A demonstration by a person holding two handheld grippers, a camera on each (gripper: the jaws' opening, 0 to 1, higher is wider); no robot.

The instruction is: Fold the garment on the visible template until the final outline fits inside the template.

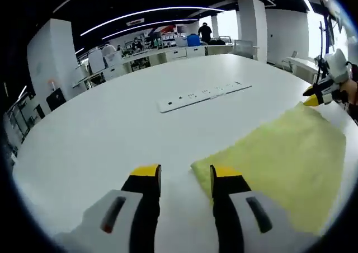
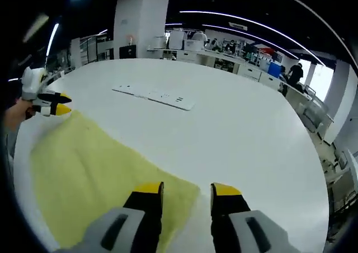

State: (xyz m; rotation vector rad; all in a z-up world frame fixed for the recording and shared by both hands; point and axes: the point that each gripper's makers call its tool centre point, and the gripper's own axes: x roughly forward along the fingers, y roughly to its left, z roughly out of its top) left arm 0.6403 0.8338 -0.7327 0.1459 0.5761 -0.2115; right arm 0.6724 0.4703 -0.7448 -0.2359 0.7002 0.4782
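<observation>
Yellow garment between apparently parted grippers.

Bright, even light from ceiling strip lights; sharp centre, fisheye bending and blur toward the edges.

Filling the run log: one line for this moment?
yellow cloth flat on white table | left tongs open at corner | right tongs open at corner

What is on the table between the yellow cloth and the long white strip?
Nothing. In the left gripper view, bare table lies between the cloth and the strip. The right gripper view shows the same bare gap.
</observation>
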